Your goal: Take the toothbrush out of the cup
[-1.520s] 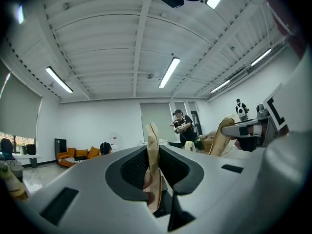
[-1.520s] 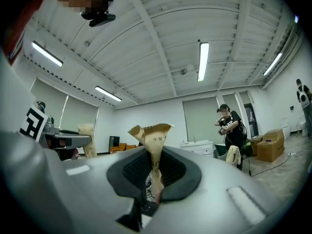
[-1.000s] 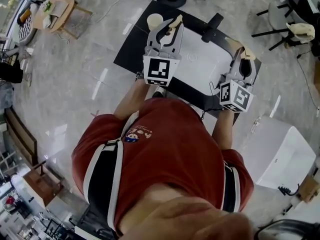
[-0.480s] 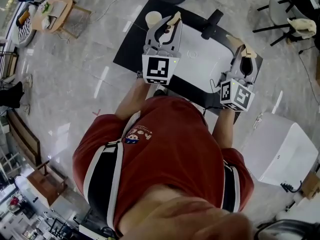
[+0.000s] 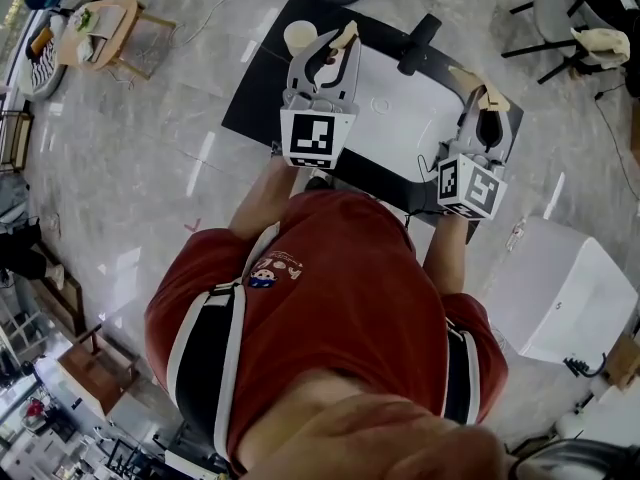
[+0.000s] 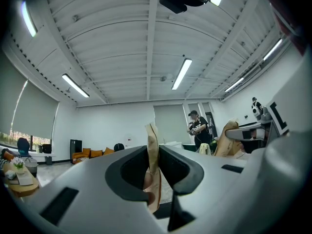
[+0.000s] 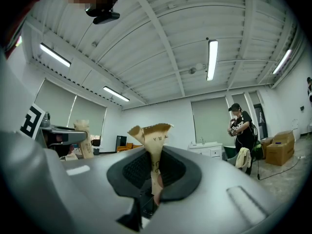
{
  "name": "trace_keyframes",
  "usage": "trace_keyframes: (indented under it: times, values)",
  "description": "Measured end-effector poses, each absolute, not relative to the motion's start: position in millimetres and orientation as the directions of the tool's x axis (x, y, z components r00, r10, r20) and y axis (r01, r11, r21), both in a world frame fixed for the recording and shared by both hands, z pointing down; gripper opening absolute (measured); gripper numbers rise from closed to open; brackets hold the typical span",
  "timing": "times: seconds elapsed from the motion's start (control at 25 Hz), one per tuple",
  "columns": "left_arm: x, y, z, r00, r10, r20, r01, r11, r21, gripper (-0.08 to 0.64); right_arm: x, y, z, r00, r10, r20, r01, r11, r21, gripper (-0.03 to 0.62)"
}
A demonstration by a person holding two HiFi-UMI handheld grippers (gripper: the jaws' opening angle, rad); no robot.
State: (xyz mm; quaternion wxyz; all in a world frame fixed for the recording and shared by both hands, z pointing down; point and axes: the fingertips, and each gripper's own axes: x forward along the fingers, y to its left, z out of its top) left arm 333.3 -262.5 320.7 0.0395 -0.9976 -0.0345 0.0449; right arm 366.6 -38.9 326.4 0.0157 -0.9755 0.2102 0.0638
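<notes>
Evidently the pale paper cup (image 5: pixel 300 36) sits just left of the left gripper (image 5: pixel 345 38), fingers closed and empty (toothbrush too small to discern); the right gripper (image 5: pixel 480 83), likewise closed, is farther.

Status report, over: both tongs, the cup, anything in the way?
Left tongs and right tongs shut, empty. Cup stands beside left tongs, untouched; toothbrush not visible. Nothing between them.

Your left gripper (image 5: pixel 343 38): grey body, tan-taped tips, black-and-white square markers on its cube.
Your right gripper (image 5: pixel 482 90): the same grey, tan and black-and-white.
Your shirt (image 5: pixel 330 298): red, with black bands edged in white.
Cup (image 5: pixel 300 36): cream.
Table (image 5: pixel 400 118): white top, black border.
Floor (image 5: pixel 130 148): pale grey, marbled.
</notes>
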Motion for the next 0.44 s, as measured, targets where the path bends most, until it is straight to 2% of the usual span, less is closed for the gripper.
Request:
trace_keyframes:
  times: [0.44]
  values:
    - [338.2,-265.8,322.5,0.993,0.078,-0.085,0.071,-0.994,-0.080,0.067,368.1,-41.3,328.5,0.903,-0.412,-0.119,-0.414,-0.910,0.014,0.038]
